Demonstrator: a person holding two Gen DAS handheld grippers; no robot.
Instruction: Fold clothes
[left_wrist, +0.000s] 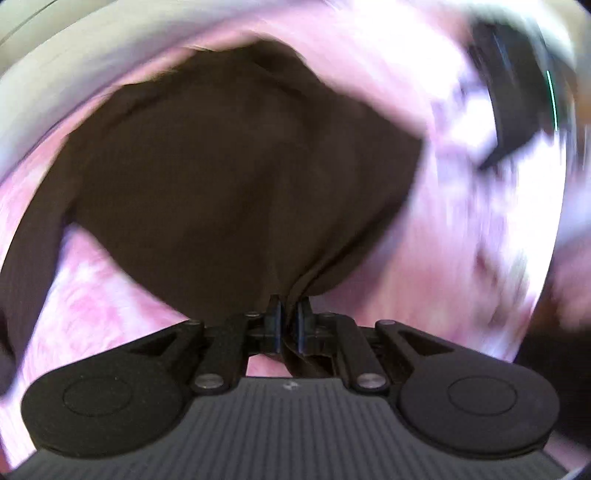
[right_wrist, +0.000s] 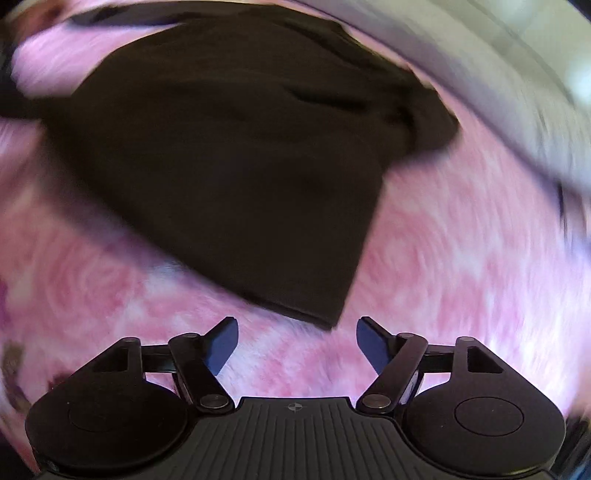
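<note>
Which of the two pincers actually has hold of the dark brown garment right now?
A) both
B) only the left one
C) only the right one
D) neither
B: the left gripper is pinched shut on a gathered edge of the dark brown garment, while the right gripper stands open over the pink blanket, just short of the garment's corner.

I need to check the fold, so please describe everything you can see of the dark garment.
The dark garment is brown-black, soft cloth, plain as far as the blur shows. It lies crumpled and partly folded on a pink fluffy blanket, one straight-edged corner pointing toward the open right hand-held gripper, which does not touch it. The left hand-held gripper is shut on a bunched edge.
</note>
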